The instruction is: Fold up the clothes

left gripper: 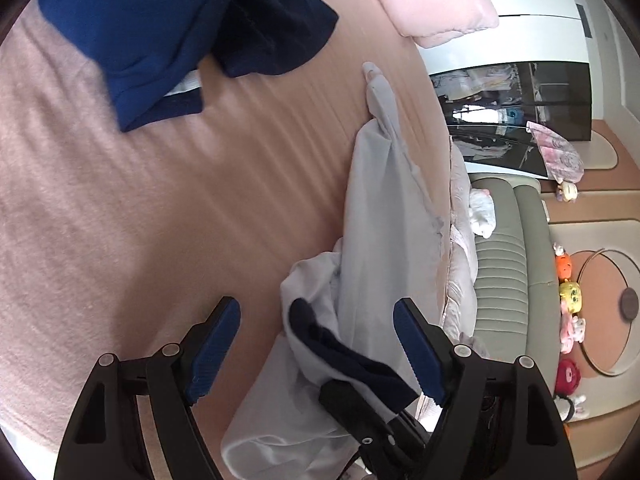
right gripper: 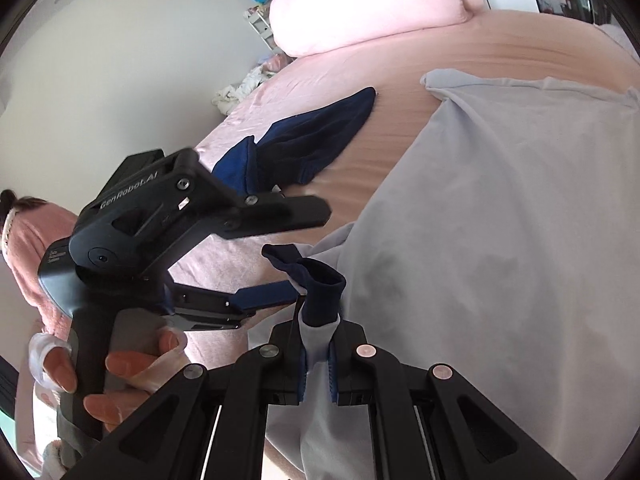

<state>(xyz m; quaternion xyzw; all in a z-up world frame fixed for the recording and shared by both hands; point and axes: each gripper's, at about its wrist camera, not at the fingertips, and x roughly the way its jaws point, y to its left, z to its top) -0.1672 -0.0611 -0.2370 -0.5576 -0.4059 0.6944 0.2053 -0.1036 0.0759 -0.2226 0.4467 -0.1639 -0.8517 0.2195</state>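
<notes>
left tongs (left gripper: 318, 354) released, empty | right tongs (right gripper: 317, 368) clenched on grey garment (right gripper: 500, 220) | right view only: hand (right gripper: 120, 376)

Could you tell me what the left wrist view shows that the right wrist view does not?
Only the left wrist view shows the grey padded bench, the small toys beside it, and the left gripper from behind, open. Only the right wrist view shows the person's hand on the left gripper's handle and the right gripper shut on the light grey garment. Both show that garment, the blue garment, the pink pillow and the pink bedsheet.
</notes>
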